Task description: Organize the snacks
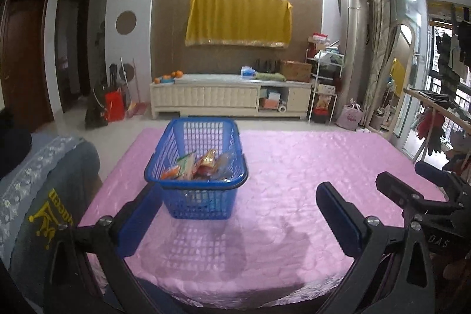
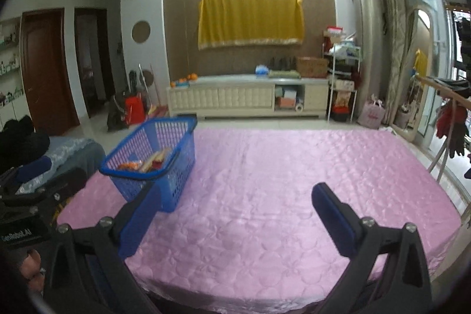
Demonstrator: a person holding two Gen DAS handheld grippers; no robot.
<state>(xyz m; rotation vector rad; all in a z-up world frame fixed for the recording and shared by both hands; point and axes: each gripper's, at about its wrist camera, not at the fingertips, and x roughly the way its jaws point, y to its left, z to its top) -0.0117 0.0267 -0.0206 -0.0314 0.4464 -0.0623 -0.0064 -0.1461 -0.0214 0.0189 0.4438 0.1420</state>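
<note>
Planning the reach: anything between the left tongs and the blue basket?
Nothing visible. Only bare pink tablecloth lies between the open left tongs and the blue basket; the snacks sit inside it.

Bright ceiling glare up top – soft basket (image 1: 196, 167) shadow on pink cloth (image 1: 294, 181) – fisheye-bent dark corners, slight blur.

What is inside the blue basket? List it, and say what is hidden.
The blue basket holds snack packets: orange, green-and-white, red-and-gold, and clear wrappers. Items beneath the pile are covered, so the count and brands cannot be told.
</note>
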